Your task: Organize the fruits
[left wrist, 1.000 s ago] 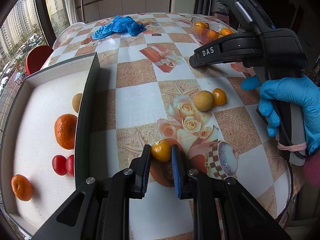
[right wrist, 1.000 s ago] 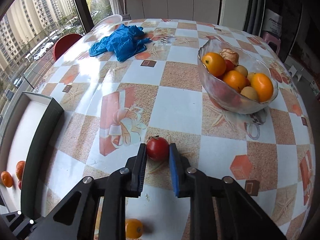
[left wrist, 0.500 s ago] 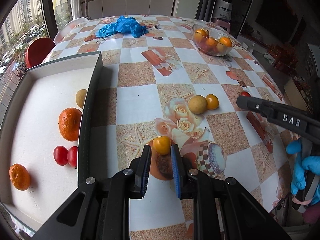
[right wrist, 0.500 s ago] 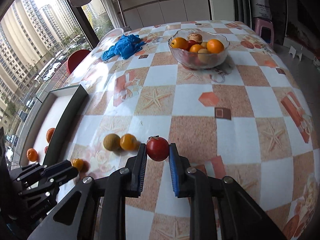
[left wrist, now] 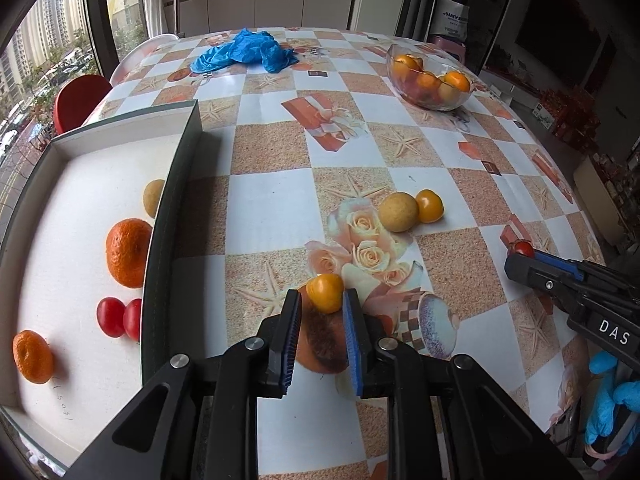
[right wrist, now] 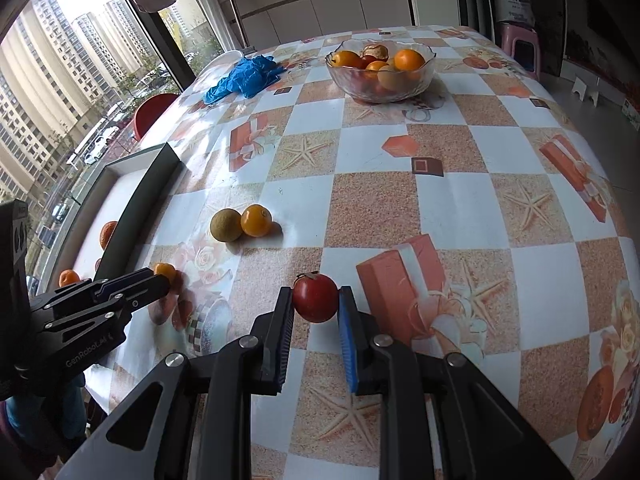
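1. Holding one fruit in each gripper: my left gripper (left wrist: pixel 322 312) is clamped on a small yellow-orange fruit (left wrist: pixel 325 293), my right gripper (right wrist: pixel 314 312) on a red tomato (right wrist: pixel 315 297). Both sets of jaws stand narrow, pads pressed to the fruit's sides.
2. Both fruits sit at the pad tips, not deep in — judged a light pinch suited to soft skins.
3. Destination, as I read it: the shallow box (left wrist: pixel 172 208) at the table's left edge. It already holds two mandarins, a red pair (left wrist: pixel 119 317) and a tan fruit against the wall.
4. The red pair lie touching; my tomato likely belongs beside them — sorting by kind.
5. Left on the tablecloth: a tan fruit (left wrist: pixel 397 212) touching a yellow-orange one (left wrist: pixel 429 206), near mid-table.
6. The glass bowl (right wrist: pixel 380 70) at the far end holds more fruit, well apart from the box.
7. Task part done.
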Demonstrator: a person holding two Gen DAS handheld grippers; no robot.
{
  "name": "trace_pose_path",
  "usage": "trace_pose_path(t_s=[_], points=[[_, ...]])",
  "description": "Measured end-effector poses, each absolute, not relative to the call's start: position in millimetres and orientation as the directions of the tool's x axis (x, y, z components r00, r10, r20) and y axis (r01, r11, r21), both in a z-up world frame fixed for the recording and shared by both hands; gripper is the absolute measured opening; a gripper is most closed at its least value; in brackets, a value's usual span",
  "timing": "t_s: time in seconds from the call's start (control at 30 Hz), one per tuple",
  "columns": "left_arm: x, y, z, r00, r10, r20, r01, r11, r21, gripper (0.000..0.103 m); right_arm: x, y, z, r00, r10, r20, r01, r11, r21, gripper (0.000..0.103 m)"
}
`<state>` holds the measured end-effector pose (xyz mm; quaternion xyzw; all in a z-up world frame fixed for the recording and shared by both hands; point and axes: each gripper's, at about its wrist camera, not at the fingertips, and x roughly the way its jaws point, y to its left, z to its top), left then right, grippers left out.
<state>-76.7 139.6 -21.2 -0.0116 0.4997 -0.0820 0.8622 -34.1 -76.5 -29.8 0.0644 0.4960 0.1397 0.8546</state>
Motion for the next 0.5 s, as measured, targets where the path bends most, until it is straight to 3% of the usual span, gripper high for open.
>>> trace_pose_path(t_s=[0.5], points=[[-70.2, 134.7, -26.3, 0.490, -0.171, -0.855, 0.143, 0.983, -0.115, 0.022, -36.3, -77.3, -36.2, 0.460, 0.306, -0.833, -0.165, 0.952, 0.259, 0.024]])
